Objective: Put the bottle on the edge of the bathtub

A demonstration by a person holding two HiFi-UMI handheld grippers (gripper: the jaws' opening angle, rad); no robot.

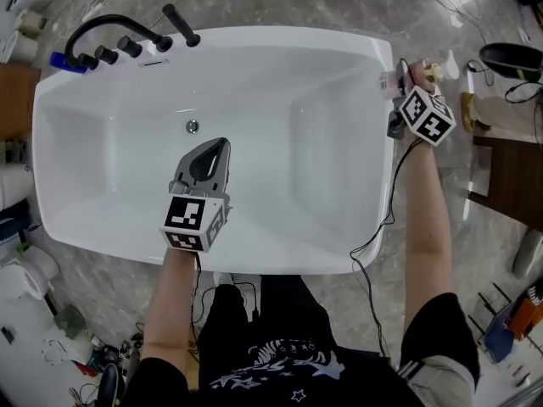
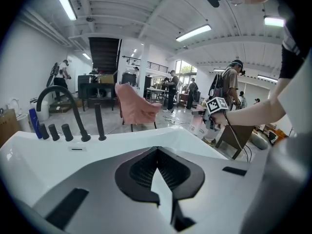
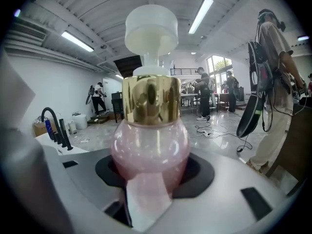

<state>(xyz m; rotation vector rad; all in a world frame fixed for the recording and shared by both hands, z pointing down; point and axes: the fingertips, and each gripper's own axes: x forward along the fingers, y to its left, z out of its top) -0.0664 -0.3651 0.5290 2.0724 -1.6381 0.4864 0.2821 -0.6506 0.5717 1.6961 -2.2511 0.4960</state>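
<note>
The bottle (image 3: 150, 150) is round, pink and see-through, with a gold collar and a white pump cap. My right gripper (image 1: 409, 81) is shut on its belly and holds it upright, the dark pads (image 3: 200, 172) on either side. In the head view the bottle (image 1: 417, 72) sits at the right rim of the white bathtub (image 1: 254, 34), near the far corner; whether it touches the rim I cannot tell. My left gripper (image 1: 219, 145) hangs over the inside of the tub, shut and holding nothing. Its own view shows the jaw tips meeting (image 2: 157, 152) over the white tub.
A black faucet set (image 1: 106, 34) and a blue bottle (image 1: 62, 60) stand at the tub's far left corner. A cable runs down the tub's right side. A wooden table (image 1: 509, 176) is to the right. Clutter lies on the floor at left; people and a pink chair (image 2: 136, 108) are behind.
</note>
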